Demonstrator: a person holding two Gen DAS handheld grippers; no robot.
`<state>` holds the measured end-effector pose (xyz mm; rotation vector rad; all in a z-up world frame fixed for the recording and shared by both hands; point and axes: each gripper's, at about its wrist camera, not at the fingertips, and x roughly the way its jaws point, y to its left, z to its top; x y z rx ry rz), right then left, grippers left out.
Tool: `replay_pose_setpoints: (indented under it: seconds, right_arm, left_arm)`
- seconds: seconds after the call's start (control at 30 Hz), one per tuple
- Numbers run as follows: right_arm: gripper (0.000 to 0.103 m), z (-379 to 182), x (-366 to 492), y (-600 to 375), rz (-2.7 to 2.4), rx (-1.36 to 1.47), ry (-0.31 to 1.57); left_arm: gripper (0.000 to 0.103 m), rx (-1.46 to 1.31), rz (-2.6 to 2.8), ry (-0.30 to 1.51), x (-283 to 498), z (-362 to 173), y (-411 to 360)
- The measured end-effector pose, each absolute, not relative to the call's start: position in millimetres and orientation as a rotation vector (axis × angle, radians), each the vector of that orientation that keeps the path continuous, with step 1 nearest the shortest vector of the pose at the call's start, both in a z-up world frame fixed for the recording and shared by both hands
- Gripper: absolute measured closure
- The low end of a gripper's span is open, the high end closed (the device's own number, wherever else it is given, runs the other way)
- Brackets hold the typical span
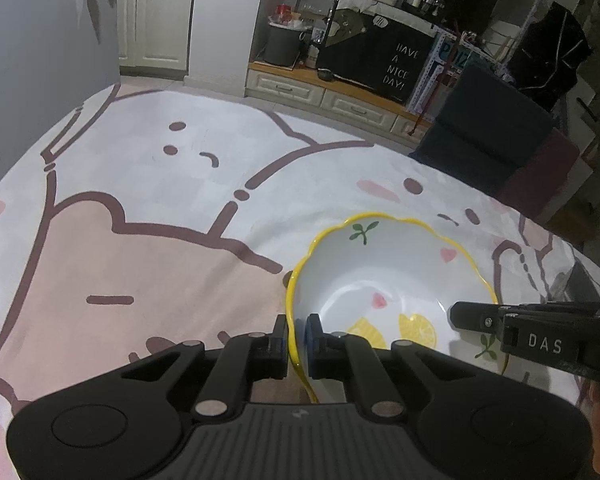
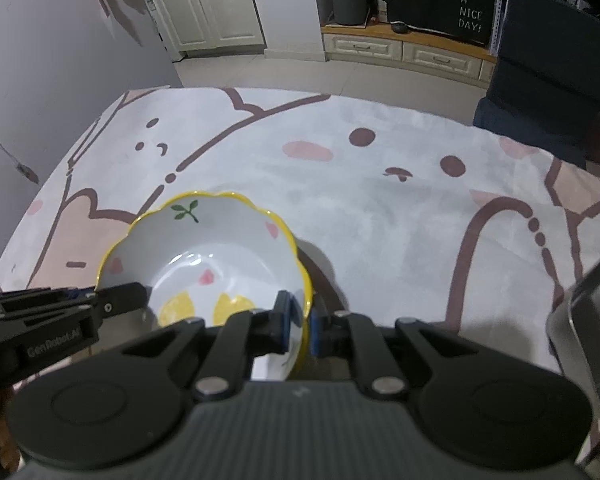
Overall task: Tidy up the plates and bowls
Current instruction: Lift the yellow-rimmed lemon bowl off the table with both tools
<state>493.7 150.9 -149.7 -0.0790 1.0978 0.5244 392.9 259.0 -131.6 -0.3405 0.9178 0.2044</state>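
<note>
A white bowl (image 1: pixel 388 272) with a wavy yellow rim, lemon slices, pink hearts and green sprigs hangs tilted just above the cartoon tablecloth. My left gripper (image 1: pixel 297 336) is shut on its left rim, one blue pad inside and one outside. My right gripper (image 2: pixel 299 326) is shut on the bowl (image 2: pixel 208 248) at its right rim in the same way. Each gripper shows in the other's view: the right one (image 1: pixel 476 316) enters from the right edge, the left one (image 2: pixel 112 300) from the left edge.
The table (image 2: pixel 380 208) carries a pink and white cloth with brown cartoon outlines. A shiny metal container (image 2: pixel 592 320) stands at the right edge. A dark chair (image 1: pixel 488 132) sits beyond the table's far side, with cabinets and a black sign behind.
</note>
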Motion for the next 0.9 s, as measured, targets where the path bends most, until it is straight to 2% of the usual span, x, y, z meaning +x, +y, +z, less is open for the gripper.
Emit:
replay_pose_setpoints:
  seconds: [0.9]
  right_arm:
    - [0.093, -86, 432, 96, 0.522, -0.019, 0.986]
  left_arm:
    - [0.094, -0.300, 0.168, 0.834, 330, -57, 211]
